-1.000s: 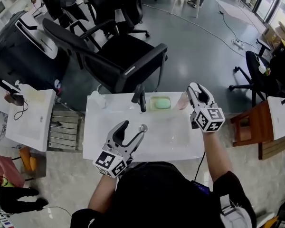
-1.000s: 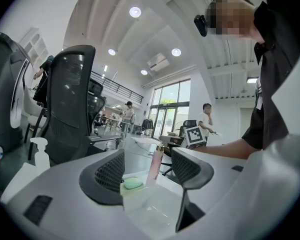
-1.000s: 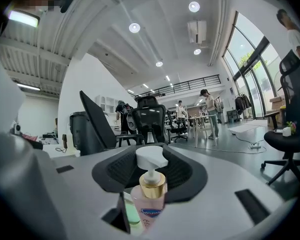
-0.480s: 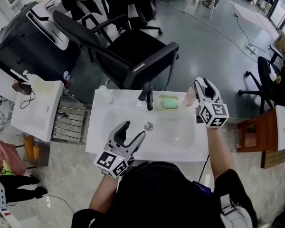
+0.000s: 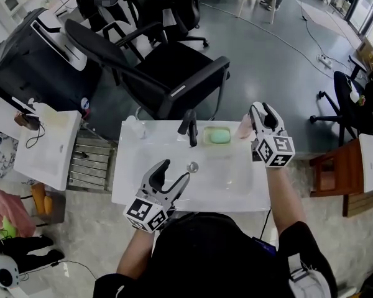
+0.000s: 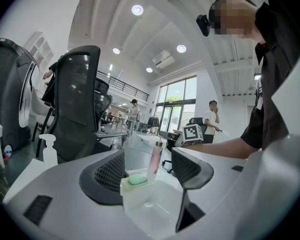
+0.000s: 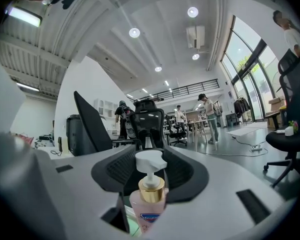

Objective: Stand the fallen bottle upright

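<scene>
A pink pump bottle with a gold collar and white pump stands upright between the jaws of my right gripper. The jaws lie against its sides and are just starting to open. In the head view this bottle is at the back right corner of the white sink, with my right gripper around it. My left gripper hangs open over the sink's front edge with nothing in it. From the left gripper view the bottle shows upright beyond the open jaws.
A green soap bar lies in a dish behind the basin, next to the black faucet. A clear pump bottle stands at the back left corner. A black office chair is behind the sink. A wooden stool is on the right.
The head view has shifted a little. My right gripper stays around the bottle at the back right corner; the left gripper has kept its place.
</scene>
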Demonstrator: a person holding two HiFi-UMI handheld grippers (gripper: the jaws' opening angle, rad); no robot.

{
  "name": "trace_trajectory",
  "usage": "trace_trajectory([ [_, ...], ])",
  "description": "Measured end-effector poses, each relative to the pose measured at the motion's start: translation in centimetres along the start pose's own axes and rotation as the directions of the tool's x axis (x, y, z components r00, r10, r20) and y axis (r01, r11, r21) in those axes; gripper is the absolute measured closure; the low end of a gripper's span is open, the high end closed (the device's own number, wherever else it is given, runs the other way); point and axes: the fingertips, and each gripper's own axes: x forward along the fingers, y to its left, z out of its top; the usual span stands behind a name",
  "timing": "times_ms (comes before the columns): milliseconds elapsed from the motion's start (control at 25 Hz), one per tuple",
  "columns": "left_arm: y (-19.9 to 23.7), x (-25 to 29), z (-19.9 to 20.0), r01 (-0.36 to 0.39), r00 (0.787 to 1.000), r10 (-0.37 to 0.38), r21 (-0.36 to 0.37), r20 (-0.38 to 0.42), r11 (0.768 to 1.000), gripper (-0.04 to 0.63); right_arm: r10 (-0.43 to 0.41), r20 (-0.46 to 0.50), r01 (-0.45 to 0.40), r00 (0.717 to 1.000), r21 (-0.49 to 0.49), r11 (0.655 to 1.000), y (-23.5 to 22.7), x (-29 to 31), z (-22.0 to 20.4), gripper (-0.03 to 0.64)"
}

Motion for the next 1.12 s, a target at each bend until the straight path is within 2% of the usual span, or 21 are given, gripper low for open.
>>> trace_trajectory([
  [520,-0.1,0.8,0.5,0.043,0.999,-0.044,0.009,0.014,0.999,0.284,-0.027,-0.04,0.027,0.999,-0.011,1.0,0.2,-1.0,-1.2,0.334],
  [680,0.1,1.4,1.1,0.072,0.997,-0.072,0.005,0.032,0.997,0.284,-0.053,-0.027,0.052,0.998,-0.025,0.998,0.1,-2.7,-0.2,0.328],
  [920,0.8,1.5,1.4,0.137,0.99,-0.137,0.008,0.016,0.991,0.288,-0.116,-0.007,0.116,0.993,-0.032,0.993,1.3,-6.3,1.1,0.328],
  [1120,2.6,0.8,2.3,0.146,0.989,-0.146,0.043,-0.007,0.988,0.337,-0.162,0.02,0.163,0.987,-0.067,0.984,4.1,-9.0,1.9,0.352],
])
